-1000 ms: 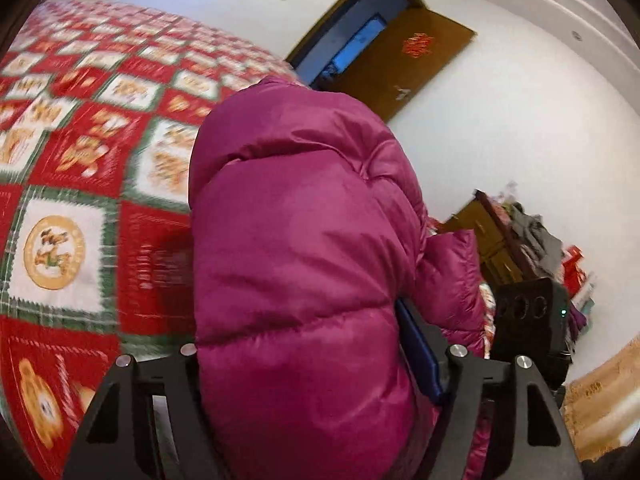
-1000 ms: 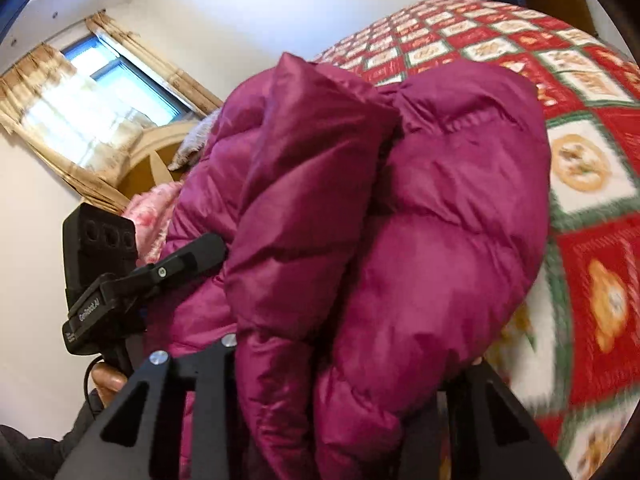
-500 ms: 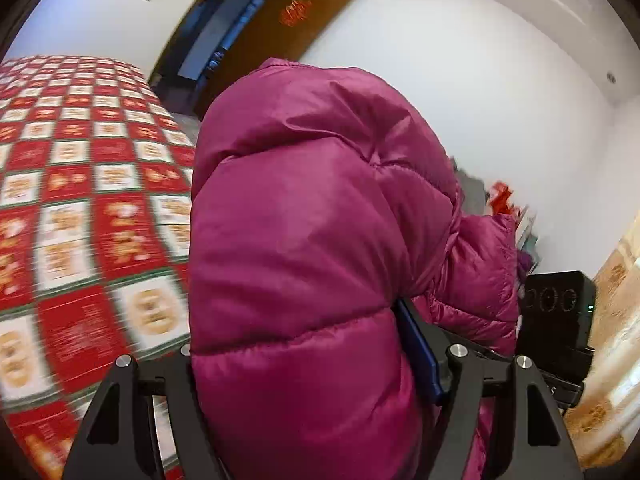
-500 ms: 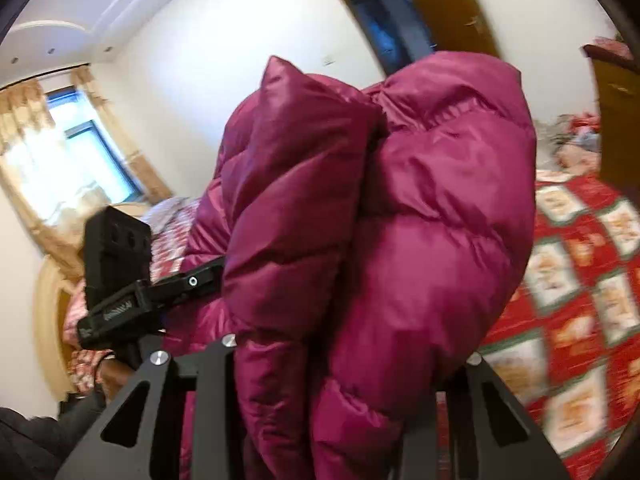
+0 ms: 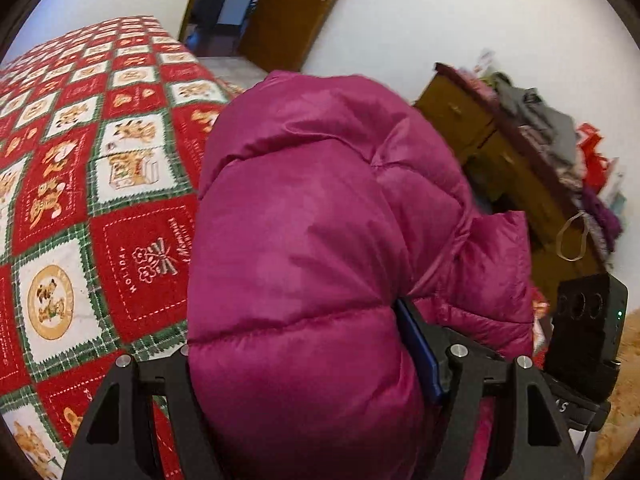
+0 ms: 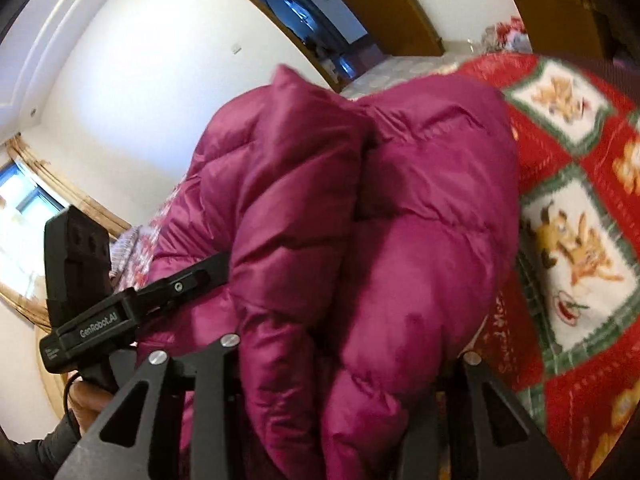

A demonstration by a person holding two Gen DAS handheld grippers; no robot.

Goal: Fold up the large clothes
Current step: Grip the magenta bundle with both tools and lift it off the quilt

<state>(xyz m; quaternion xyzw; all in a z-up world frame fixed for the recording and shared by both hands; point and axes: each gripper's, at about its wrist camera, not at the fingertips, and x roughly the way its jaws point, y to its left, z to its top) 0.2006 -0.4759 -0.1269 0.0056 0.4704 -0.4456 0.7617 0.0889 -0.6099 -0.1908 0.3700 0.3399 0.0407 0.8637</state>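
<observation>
Bed cover: the red, green and white patchwork bed cover point(image 5: 100, 184) fills the left of the left wrist view and the right of the right wrist view, below the load.
Left tongs: the left gripper point(image 5: 312, 368) is clamped on a fat bunch of the jacket point(image 5: 320, 240); the padding bulges out between the two fingers and hides the tips, so the jaws stand fairly wide only because the bundle is thick.
Jacket: a magenta puffy quilted jacket, gathered into a lump, held up between both tongs and off the bed cover as far as either view shows.
Right tongs: the right gripper point(image 6: 344, 364) is clamped on two thick folds of the same jacket, its jaws at a middling gap packed with padding.
Step in hand: by my reading, carrying the bundled jacket across the bed to a spot where it can be laid down.
Next move: likely to lower it onto the open bed cover and spread it flat, keeping both grips firm, since slippery padding could slide out.
Change from earlier: both grips look the same, but the room behind has swung; in the left view the cabinet point(image 5: 500, 160) now sits large at right, and in the right view the window point(image 6: 24, 216) has slid to the left edge.
</observation>
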